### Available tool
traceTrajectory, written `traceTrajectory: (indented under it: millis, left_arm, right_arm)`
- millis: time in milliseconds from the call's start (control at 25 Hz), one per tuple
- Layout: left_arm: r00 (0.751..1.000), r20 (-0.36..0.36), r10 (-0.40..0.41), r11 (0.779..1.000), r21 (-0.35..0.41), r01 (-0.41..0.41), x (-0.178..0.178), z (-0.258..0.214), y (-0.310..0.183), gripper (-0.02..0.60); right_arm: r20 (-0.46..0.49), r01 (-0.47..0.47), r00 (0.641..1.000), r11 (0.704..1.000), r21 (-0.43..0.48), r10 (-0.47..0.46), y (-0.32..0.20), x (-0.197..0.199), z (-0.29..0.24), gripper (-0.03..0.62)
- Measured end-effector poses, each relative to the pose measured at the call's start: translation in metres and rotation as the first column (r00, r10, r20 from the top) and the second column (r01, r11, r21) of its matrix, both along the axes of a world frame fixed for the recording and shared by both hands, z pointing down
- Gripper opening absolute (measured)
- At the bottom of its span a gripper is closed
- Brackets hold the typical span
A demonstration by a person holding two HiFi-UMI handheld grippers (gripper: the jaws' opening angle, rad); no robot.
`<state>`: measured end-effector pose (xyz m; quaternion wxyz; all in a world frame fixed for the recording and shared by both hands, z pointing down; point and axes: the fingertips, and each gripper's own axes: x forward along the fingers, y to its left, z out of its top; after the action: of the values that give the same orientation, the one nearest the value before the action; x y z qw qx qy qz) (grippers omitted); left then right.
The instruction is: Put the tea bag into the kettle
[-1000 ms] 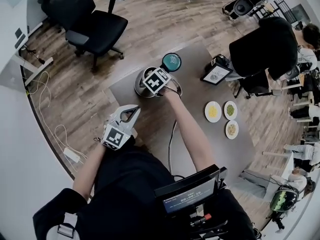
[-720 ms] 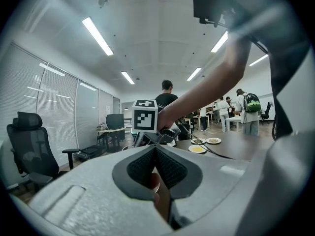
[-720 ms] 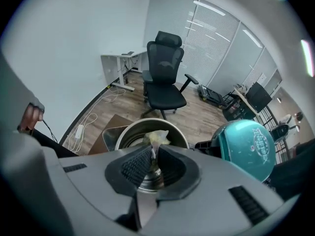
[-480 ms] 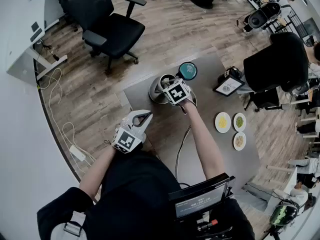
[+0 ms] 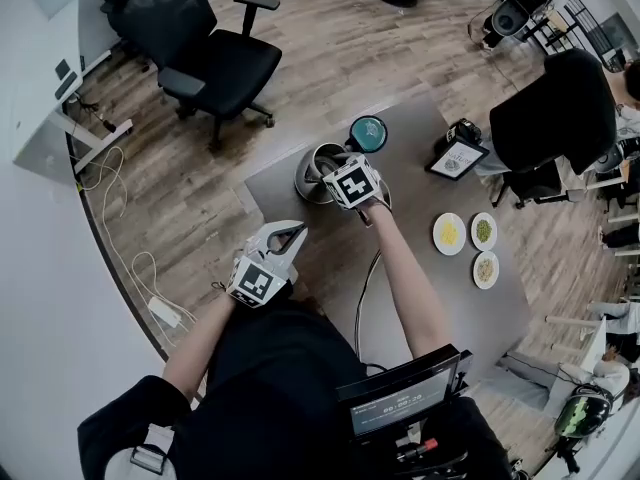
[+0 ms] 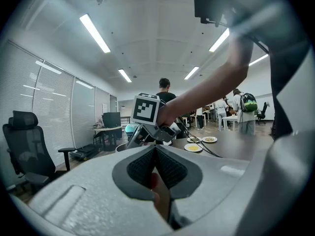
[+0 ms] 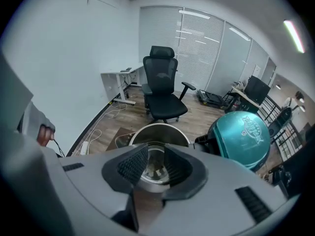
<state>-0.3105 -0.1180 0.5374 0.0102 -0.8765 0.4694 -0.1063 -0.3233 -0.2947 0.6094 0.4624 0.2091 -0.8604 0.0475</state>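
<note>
The right gripper [image 5: 338, 168] has just been opening its jaws, its hand still over the kettle [image 5: 312, 180]. The left gripper [image 5: 287, 234] has kept its place near the table's [image 5: 420, 268] edge.

In the head view the right fingers point down into the kettle's open mouth. The teal lid [image 5: 368, 133] lies just beyond their tips. The left fingers stop well short of the kettle and aim towards it. Three small plates [image 5: 449, 233] sit well off to the right of the right fingers.

In the left gripper view the left fingers are pressed together with nothing between them. Ahead of their tips the right gripper hangs tilted over the kettle's rim.

In the right gripper view the right fingers stand spread and clamp nothing. Straight below the gap between them is the kettle's steel inside. A small pale shape on its floor looks like the tea bag [image 7: 153, 171], though it is too small to be sure. The lid shows to the right of the fingers.
</note>
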Motion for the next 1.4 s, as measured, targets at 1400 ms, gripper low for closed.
traceTrajectory:
  millis: [1400]
  left_arm:
    - [0.928, -0.119, 0.353, 0.935, -0.007, -0.356, 0.149, -0.024, 0.001, 0.003]
  right_arm:
    - [0.651, -0.391, 0.752, 0.863, 0.32, 0.099, 0.087, 0.19, -0.137, 0.006]
